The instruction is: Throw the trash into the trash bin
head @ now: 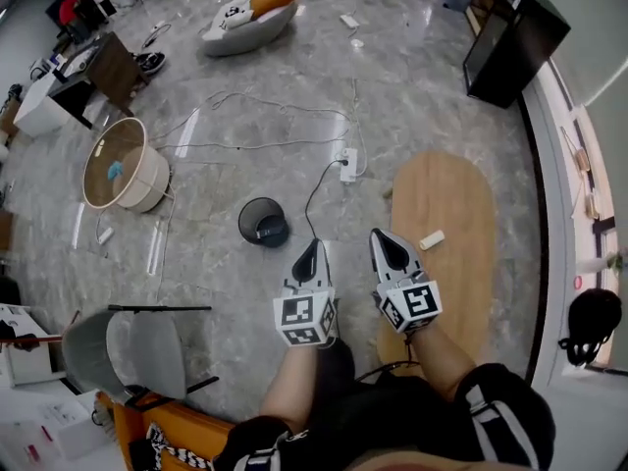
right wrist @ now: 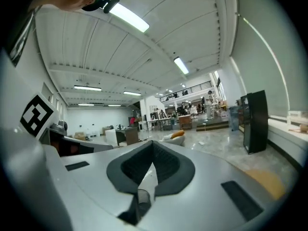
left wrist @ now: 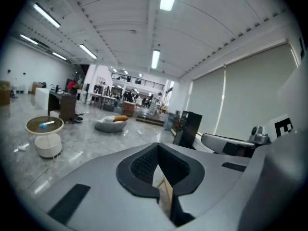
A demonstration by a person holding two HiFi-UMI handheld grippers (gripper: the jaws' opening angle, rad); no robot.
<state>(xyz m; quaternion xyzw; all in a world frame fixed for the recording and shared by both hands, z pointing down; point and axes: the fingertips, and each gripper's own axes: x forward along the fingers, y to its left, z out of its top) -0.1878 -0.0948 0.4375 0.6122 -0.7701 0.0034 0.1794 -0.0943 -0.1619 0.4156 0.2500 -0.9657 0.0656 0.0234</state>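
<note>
The trash bin (head: 263, 222), a small black round one, stands on the grey marble floor to the left of my left gripper (head: 308, 253). A small pale scrap of trash (head: 432, 239) lies on the oval wooden table (head: 446, 189), to the right of my right gripper (head: 390, 246). Both grippers are raised side by side in front of the person's body and point out level across the room. The left gripper (left wrist: 161, 170) has its jaws together with nothing in them. On the right gripper (right wrist: 153, 165) the jaws are likewise closed and empty. Neither gripper view shows the bin or the scrap.
A round side table (head: 123, 165) with a blue item stands far left, with a power strip (head: 348, 165) and cables on the floor between. A black cabinet (head: 510, 37) is at back right, a beanbag (head: 245, 18) at the back, a grey chair (head: 128, 346) near left.
</note>
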